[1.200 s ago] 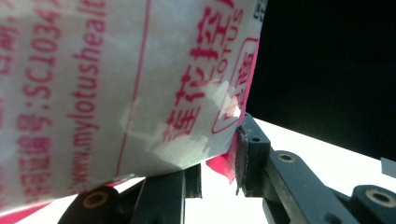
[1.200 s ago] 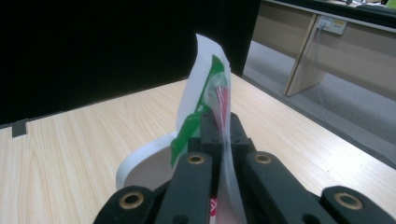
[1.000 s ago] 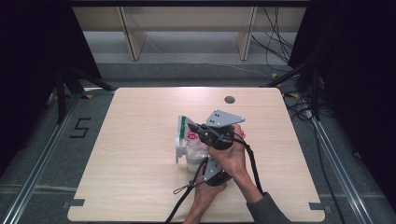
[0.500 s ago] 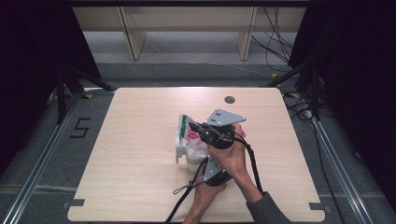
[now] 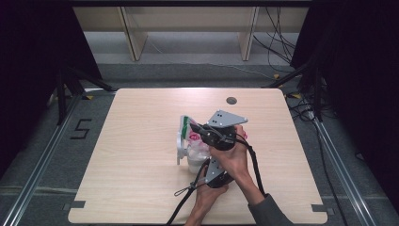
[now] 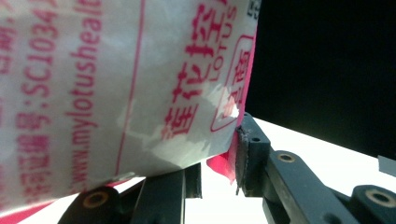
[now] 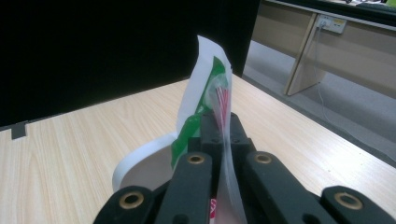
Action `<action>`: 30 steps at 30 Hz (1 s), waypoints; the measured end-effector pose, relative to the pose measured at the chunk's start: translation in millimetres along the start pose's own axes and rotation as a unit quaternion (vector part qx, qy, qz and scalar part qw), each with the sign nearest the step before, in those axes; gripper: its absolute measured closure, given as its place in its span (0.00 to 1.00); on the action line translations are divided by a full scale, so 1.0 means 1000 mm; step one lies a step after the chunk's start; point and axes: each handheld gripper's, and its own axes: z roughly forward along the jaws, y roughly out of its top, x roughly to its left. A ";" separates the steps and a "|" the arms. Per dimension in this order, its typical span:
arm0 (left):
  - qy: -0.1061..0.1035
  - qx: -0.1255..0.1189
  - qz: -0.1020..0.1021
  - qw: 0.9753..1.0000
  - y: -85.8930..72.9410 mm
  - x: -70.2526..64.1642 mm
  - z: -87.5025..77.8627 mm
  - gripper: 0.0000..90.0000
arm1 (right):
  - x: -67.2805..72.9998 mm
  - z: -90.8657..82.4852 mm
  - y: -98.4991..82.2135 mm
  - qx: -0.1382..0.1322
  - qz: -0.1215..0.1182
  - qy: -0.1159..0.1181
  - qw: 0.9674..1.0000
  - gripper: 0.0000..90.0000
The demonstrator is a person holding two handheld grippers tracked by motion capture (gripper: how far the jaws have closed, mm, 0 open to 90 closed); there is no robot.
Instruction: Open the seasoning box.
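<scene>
Mid-table, white plastic bag (image 5: 190,141), red print, green strip

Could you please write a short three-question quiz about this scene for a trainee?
1. True or false: the right tongs are shut on the plastic bag.
2. What colour is the print on the bag in the left gripper view?
3. The dark round hole in the table lies: A) at the far edge, B) at the near edge.

Key: 1 true; 2 red; 3 A.
</scene>
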 end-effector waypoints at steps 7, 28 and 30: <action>-0.001 -0.003 -0.002 1.000 0.000 -0.001 0.000 0.83 | 0.000 0.001 0.000 0.001 0.000 0.007 1.000 1.00; 0.000 -0.006 0.000 1.000 0.000 -0.003 0.003 0.83 | 0.001 0.000 0.000 0.013 0.010 0.000 1.000 1.00; -0.001 -0.006 0.000 1.000 0.000 -0.004 0.002 0.83 | -0.002 0.001 -0.001 0.011 0.001 -0.001 1.000 1.00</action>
